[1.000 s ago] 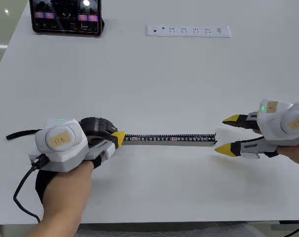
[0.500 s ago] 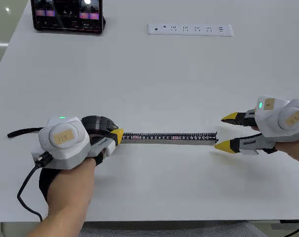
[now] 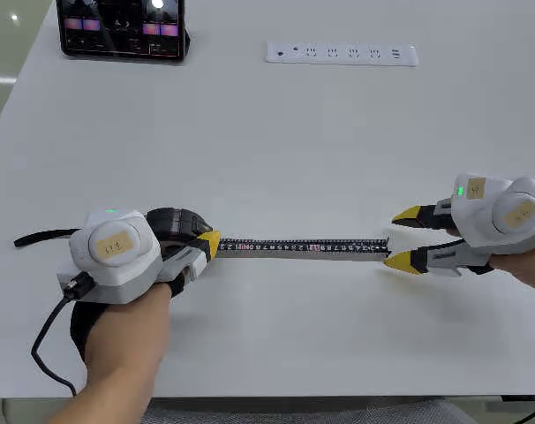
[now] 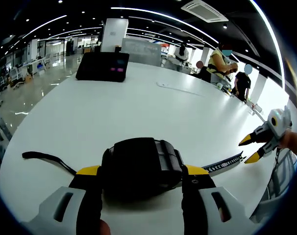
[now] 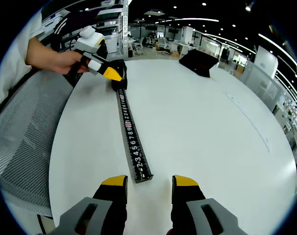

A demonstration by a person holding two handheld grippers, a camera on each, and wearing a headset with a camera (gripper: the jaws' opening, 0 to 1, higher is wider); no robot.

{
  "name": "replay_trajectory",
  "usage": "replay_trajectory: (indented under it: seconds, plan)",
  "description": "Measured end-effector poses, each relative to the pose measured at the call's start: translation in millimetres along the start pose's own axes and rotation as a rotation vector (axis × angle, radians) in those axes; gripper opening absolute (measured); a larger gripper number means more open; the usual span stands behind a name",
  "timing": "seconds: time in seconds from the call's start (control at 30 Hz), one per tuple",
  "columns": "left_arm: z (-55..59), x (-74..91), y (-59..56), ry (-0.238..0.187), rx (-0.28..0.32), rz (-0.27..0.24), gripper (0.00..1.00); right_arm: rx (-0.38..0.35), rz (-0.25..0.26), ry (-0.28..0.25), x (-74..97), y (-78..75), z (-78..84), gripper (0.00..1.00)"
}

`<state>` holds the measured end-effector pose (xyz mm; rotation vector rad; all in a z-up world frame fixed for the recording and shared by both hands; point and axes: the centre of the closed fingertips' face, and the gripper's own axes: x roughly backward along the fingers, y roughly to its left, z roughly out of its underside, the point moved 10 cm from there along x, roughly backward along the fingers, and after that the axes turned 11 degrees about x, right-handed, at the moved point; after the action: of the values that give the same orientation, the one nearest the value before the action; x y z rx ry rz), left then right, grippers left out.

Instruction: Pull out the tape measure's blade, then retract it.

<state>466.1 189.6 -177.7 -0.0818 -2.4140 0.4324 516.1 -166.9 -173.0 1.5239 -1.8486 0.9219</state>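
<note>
The black tape measure case (image 3: 175, 230) lies on the white table at the left, with my left gripper (image 3: 201, 238) shut on it; its yellow-tipped jaws hug both sides of the case (image 4: 141, 164). The blade (image 3: 303, 247) is pulled out flat along the table to the right. Its end hook (image 5: 143, 176) lies just in front of my right gripper (image 5: 149, 182), slightly left of the gap. The right gripper (image 3: 400, 238) is open and holds nothing; it stands a little apart from the blade's end.
A white power strip (image 3: 342, 53) lies at the table's far side, and a dark screen device (image 3: 122, 26) stands at the far left. The case's black strap (image 3: 42, 237) trails left. A cable (image 3: 47, 340) hangs near the front edge. A mesh chair (image 5: 21, 147) is beside the table.
My right gripper has edged slightly left toward the blade's end and its jaws have narrowed a little. The blade's length and the left gripper look unchanged.
</note>
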Motion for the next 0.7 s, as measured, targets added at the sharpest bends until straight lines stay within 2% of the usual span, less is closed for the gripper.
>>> replay_trajectory:
  seconds: [0.4,0.7]
  plan:
    - [0.9,-1.5,1.6,-0.001,0.005,0.003,0.62,0.061,-0.072,0.019,-9.8,-1.0,-2.0,0.2]
    - [1.2,-3.1,3.5,0.0,0.007,0.004,0.62,0.092,-0.107,0.039,-15.1,-1.3,-2.2,0.17]
